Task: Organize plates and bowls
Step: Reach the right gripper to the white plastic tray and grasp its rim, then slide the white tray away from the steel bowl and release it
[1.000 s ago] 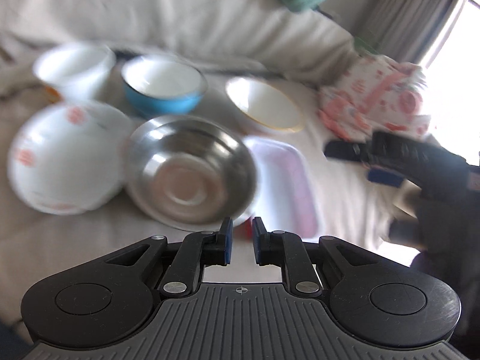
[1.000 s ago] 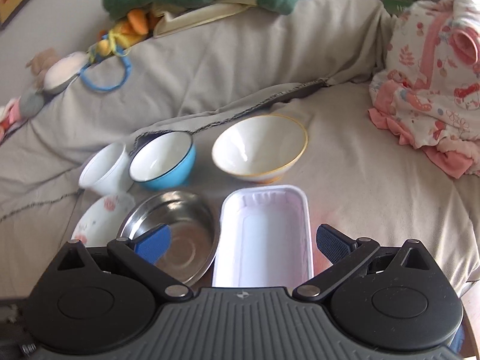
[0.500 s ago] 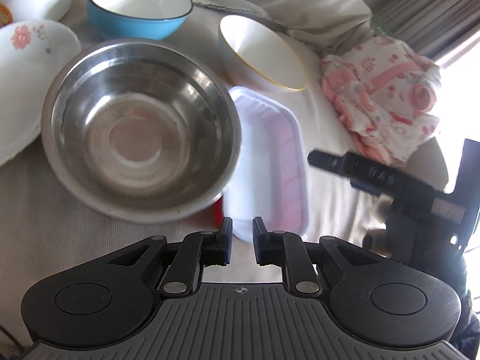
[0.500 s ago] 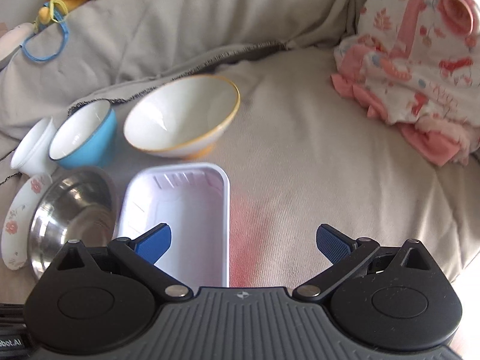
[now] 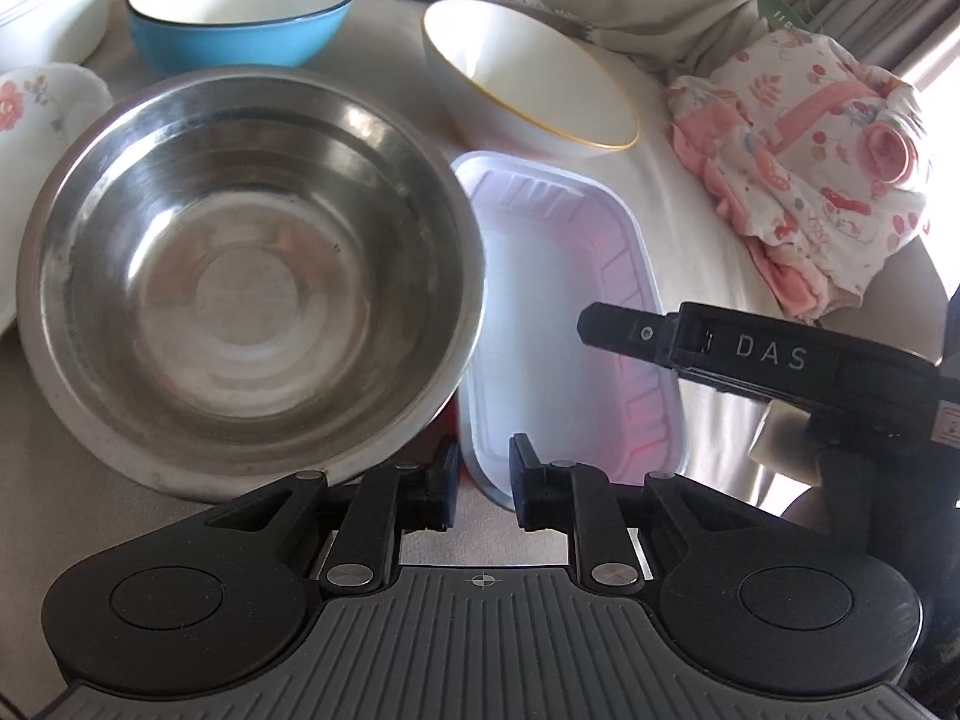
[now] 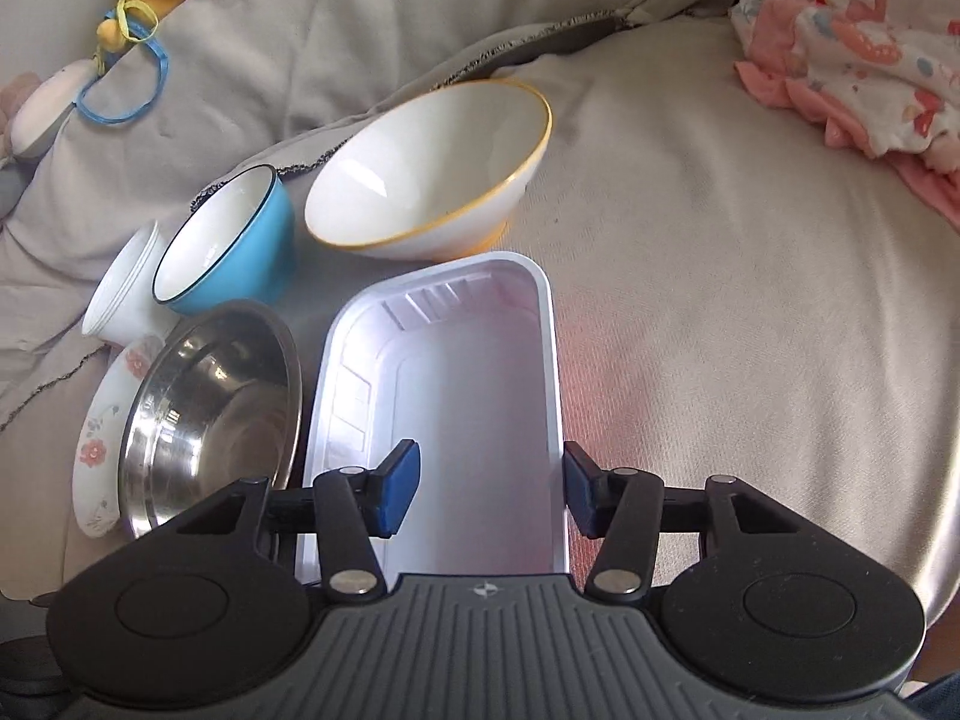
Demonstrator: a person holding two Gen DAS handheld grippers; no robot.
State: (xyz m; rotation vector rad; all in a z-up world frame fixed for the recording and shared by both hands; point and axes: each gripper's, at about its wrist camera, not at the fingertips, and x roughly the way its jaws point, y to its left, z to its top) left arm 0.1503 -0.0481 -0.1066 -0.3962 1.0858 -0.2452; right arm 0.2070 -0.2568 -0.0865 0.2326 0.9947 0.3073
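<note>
Steel bowl [image 5: 252, 264] beside white tray [image 6: 456, 396], pink cloth [image 5: 804, 180] near

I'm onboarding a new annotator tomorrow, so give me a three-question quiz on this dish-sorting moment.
1. True or false: the right gripper has its fingers on either side of the long right wall of the white rectangular plastic tray.
2. Which dish lies directly left of that tray? A) blue enamel bowl B) round stainless steel bowl C) white bowl with a yellow rim
3. Fill in: the left gripper has its fingers nearly together, at the tray's near ____.

Key: 1 true; 2 B; 3 end.
</note>
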